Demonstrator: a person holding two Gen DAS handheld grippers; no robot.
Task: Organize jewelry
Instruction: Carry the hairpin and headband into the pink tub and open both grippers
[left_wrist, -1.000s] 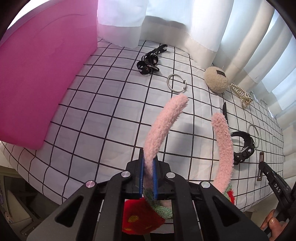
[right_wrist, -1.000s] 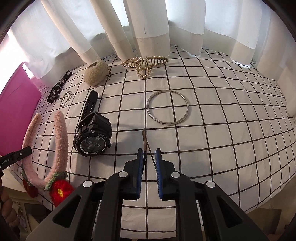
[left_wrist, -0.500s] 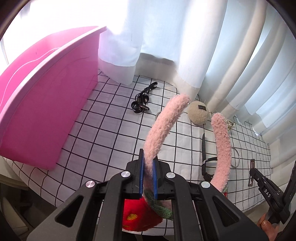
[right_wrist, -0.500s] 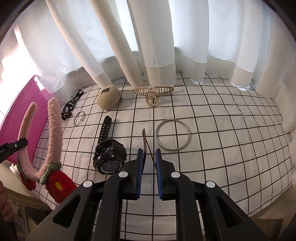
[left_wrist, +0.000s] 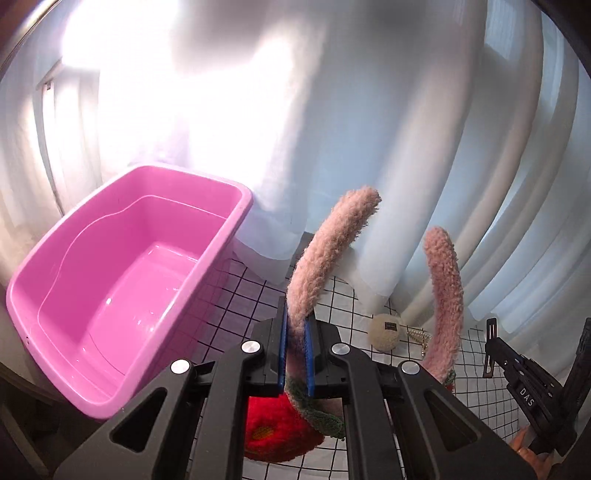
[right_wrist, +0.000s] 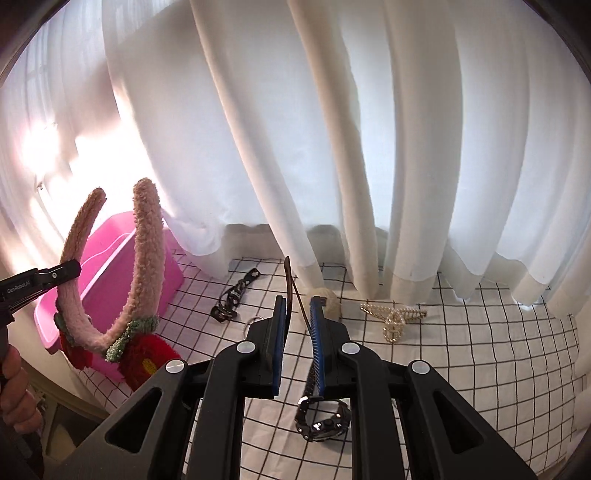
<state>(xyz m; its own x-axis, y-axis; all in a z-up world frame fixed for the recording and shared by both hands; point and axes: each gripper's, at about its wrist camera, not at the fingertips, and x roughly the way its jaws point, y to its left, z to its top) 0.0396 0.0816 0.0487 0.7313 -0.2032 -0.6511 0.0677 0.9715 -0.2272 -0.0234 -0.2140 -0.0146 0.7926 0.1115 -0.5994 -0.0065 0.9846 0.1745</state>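
Left wrist view: the left gripper (left_wrist: 295, 332) pinches the fuzzy pink headband (left_wrist: 325, 254), raised beside the empty pink tub (left_wrist: 236, 229), so nothing's sorted yet. The right gripper (right_wrist: 297, 317) clamps a thin brown clip (right_wrist: 293, 288); the watch (right_wrist: 323, 421), pearl claw clip (right_wrist: 393, 317) and black chain (right_wrist: 234, 297) wait on the checked cloth (right_wrist: 480, 350).

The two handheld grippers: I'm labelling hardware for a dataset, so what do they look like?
Both the left gripper and the right gripper are matte black, with angular arms that have triangular cut-outs, round silver bolts, and blue pads lining the inner finger faces. White lettering marks their sides. A bare hand grips the left one; no cables visible.
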